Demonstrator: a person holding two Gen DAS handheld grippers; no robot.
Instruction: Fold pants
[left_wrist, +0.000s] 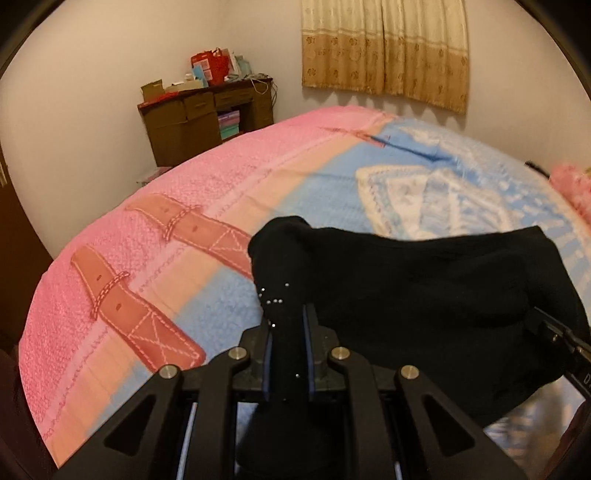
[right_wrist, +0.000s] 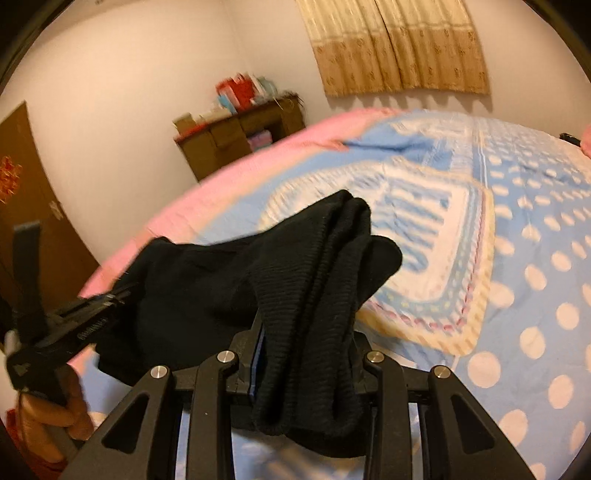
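**Two Grips, One Pair of Black Pants**

Fingers of the left gripper (left_wrist: 288, 332) are squeezed almost all the way together, and a thin bunch of the black pants (left_wrist: 424, 291) is pinched between them. Fingers of the right gripper (right_wrist: 306, 339) stand a bit wider, because they are clamped on a thick, bunched-up roll of the same pants (right_wrist: 314, 266).

The cloth hangs like a bridge from one set of fingers to the other, sagging in the middle. It pokes out past both sets of fingertips. Under the fingers and beyond them lies the bed (left_wrist: 155, 229), with its pink and blue blanket. The pants look lifted above the bed, not lying flat on it. A bare hand (right_wrist: 55, 410) holds the left tool's handle.

It looks like the pants are being carried down to the bed for a fold. To do this well, both grips should stay tight, so no cloth slips out. The two hands should keep level with each other and pull gently apart, so the sag goes away. Then the far edge should touch the blanket first, and the rest can be laid down smooth, without wrinkles.
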